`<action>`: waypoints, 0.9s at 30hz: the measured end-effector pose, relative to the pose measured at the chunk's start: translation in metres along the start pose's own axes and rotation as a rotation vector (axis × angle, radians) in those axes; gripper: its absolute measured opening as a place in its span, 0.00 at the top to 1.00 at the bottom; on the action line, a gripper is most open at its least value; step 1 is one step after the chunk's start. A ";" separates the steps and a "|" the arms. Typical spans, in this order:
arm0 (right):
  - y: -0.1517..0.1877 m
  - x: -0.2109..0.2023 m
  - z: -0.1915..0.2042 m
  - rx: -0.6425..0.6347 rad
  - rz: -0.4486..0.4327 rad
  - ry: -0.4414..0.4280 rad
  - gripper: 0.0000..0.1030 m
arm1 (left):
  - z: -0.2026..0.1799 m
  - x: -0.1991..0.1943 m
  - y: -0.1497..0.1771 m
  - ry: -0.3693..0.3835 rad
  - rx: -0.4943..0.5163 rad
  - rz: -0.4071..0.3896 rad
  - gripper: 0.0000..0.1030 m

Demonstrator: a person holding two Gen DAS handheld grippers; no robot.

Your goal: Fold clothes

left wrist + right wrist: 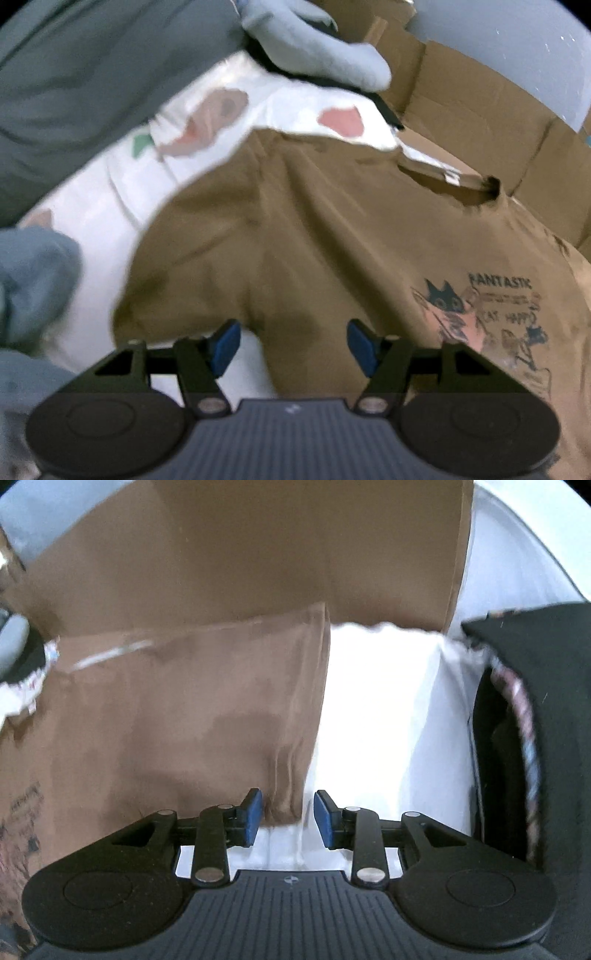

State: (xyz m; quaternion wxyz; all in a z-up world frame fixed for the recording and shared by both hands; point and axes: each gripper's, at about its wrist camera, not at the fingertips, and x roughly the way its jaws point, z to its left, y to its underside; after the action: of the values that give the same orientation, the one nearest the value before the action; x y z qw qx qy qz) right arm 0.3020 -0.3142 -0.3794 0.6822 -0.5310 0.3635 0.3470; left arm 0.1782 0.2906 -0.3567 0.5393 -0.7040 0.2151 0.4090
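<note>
A brown T-shirt [332,229] with a cat print and the word FANTASTIC lies spread on a white sheet [92,229]. My left gripper [293,347] hovers open over the shirt's lower part, blue pads wide apart, nothing between them. In the right wrist view the same brown T-shirt [177,709] fills the left half, its sleeve edge running down to my right gripper [288,818]. That gripper is open, and the sleeve's corner sits between its blue pads [253,819] without being pinched.
A white garment with pink and green patches [229,110] lies beyond the shirt, with grey-blue clothes [317,48] on top and at the left. Brown cardboard [480,122] stands behind. A dark garment with patterned trim [535,720] lies right of the white sheet [380,709].
</note>
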 end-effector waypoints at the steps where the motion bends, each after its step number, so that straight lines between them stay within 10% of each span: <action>1: 0.001 0.002 0.000 -0.016 -0.001 0.018 0.64 | 0.003 -0.001 -0.003 -0.013 0.003 -0.010 0.35; 9: -0.005 -0.004 -0.011 0.012 -0.035 0.155 0.76 | 0.020 0.002 -0.029 -0.093 0.056 -0.065 0.36; 27: 0.001 -0.023 0.024 -0.126 -0.116 0.063 0.75 | -0.009 0.063 -0.059 -0.113 0.125 -0.133 0.46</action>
State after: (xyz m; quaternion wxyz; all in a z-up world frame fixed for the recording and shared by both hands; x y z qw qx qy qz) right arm 0.2928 -0.2923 -0.3558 0.6545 -0.6038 0.3310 0.3122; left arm 0.2616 0.3100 -0.3725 0.6194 -0.6576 0.1622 0.3970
